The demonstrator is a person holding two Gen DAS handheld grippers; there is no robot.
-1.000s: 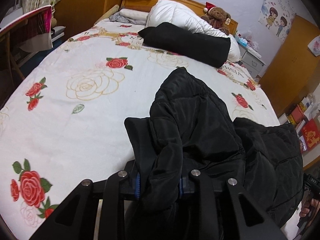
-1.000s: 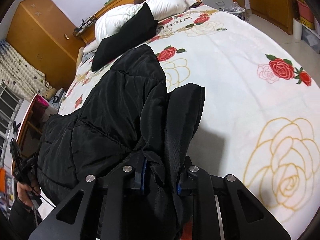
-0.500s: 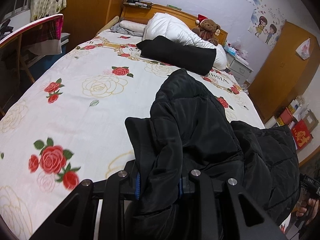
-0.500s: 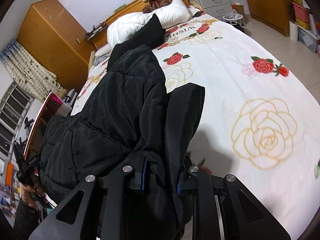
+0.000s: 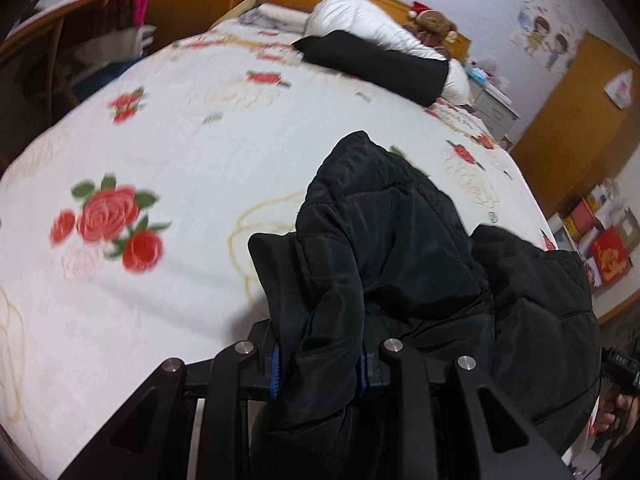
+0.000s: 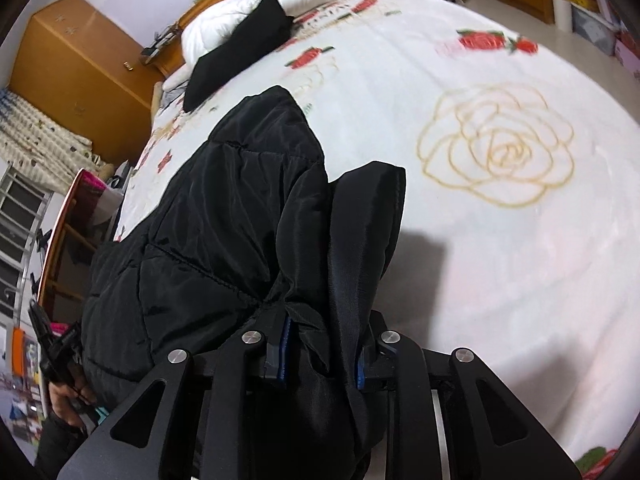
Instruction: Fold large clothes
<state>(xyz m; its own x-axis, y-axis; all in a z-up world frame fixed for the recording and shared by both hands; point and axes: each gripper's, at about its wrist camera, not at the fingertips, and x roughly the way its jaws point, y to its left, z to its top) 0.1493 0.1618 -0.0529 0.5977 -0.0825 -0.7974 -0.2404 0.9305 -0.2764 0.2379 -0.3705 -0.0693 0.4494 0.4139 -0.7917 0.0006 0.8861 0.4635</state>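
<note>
A black padded jacket (image 5: 392, 240) lies bunched on the rose-print bed cover (image 5: 180, 152), with its near edge lifted. My left gripper (image 5: 319, 368) has a thick fold of it between its blue pads, which still press on the cloth while the jaws are opening. In the right wrist view the same jacket (image 6: 224, 220) spreads to the left. My right gripper (image 6: 321, 360) holds a strap-like edge and a fold of it between its pads, and its jaws are opening too.
At the head of the bed lie a white duvet (image 5: 360, 20), a black folded garment (image 5: 372, 64) and a teddy bear (image 5: 434, 26). A chair (image 5: 60, 40) stands at the left, a wardrobe (image 5: 572, 120) and boxes at the right. A hand (image 6: 68, 396) grips the other tool.
Both grippers have drawn back toward the foot of the bed and sunk a little, dragging the jacket with them. Its far tip now lies farther from the black garment at the head.
</note>
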